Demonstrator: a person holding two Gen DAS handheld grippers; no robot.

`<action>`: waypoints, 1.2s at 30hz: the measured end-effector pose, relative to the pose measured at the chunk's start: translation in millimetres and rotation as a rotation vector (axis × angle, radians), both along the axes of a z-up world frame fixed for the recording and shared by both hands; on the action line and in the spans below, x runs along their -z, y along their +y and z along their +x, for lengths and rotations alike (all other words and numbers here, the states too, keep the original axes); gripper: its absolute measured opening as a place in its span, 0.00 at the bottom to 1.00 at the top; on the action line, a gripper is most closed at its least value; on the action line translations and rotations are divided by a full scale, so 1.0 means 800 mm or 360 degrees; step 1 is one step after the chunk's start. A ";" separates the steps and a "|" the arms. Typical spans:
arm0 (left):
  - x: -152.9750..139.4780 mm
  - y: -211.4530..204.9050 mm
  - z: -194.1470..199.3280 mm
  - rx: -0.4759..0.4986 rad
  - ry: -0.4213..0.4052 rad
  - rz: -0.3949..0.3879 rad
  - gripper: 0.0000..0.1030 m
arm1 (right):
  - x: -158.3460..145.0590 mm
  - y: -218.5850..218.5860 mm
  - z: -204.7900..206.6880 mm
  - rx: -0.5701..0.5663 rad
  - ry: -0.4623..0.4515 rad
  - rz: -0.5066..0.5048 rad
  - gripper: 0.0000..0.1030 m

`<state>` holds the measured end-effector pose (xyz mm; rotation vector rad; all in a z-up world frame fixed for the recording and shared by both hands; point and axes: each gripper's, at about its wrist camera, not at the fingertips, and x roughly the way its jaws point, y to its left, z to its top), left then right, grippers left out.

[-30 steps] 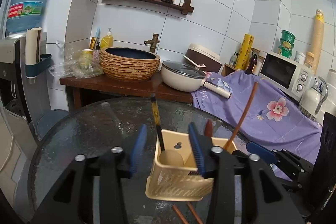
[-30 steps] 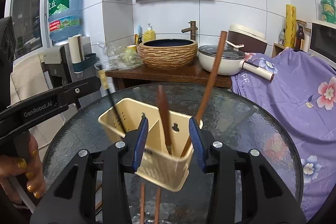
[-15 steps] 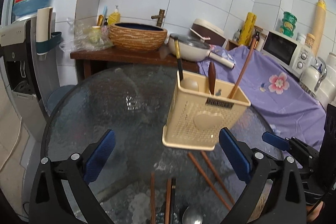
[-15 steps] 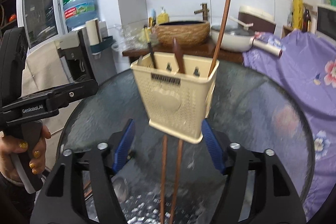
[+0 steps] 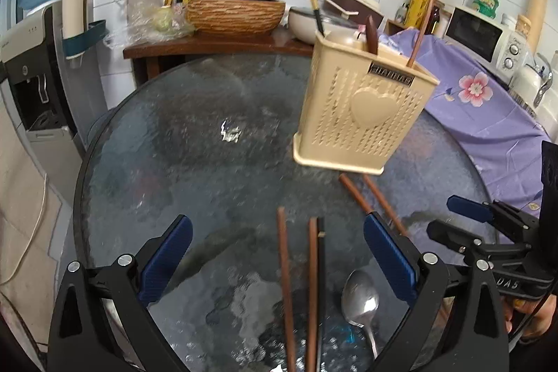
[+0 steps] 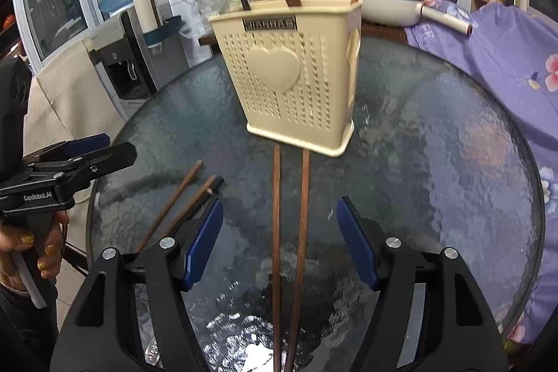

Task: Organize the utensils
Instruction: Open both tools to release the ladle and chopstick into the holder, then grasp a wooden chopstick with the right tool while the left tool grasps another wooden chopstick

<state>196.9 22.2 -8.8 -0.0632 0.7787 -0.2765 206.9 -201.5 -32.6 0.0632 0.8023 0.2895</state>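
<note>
Both jaws have just been opening. The left hand-held gripper point(image 5: 277, 253) gapes wide and the right hand-held gripper point(image 6: 279, 239) spreads, nothing gripped. The beige utensil holder point(image 6: 291, 82) stands on the glass counter point(image 6: 436, 162), brown chopsticks point(image 6: 287, 232) lying before it.
</note>
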 end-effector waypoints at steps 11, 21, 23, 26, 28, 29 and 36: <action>0.030 0.012 -0.007 -0.0023 0.0069 0.0013 0.94 | 0.028 0.004 0.004 0.0011 0.0097 -0.0040 0.66; 0.045 0.018 -0.006 -0.0003 0.0108 0.0008 0.81 | 0.035 0.004 0.013 0.0034 0.0138 -0.0098 0.55; 0.047 0.016 -0.005 0.0011 0.0118 0.0009 0.74 | 0.036 0.005 0.018 0.0034 0.0147 -0.0113 0.51; 0.052 0.011 -0.003 0.0033 0.0143 0.0022 0.66 | 0.037 0.008 0.025 0.0035 0.0159 -0.0137 0.49; 0.056 0.008 -0.002 0.0050 0.0162 0.0029 0.63 | 0.039 0.011 0.032 0.0033 0.0172 -0.0155 0.45; 0.057 0.007 -0.002 0.0059 0.0169 0.0032 0.62 | 0.039 0.011 0.036 0.0033 0.0180 -0.0161 0.44; 0.063 -0.005 0.006 0.0116 0.0212 0.0074 0.50 | 0.042 0.013 0.058 0.0023 0.0226 -0.0163 0.36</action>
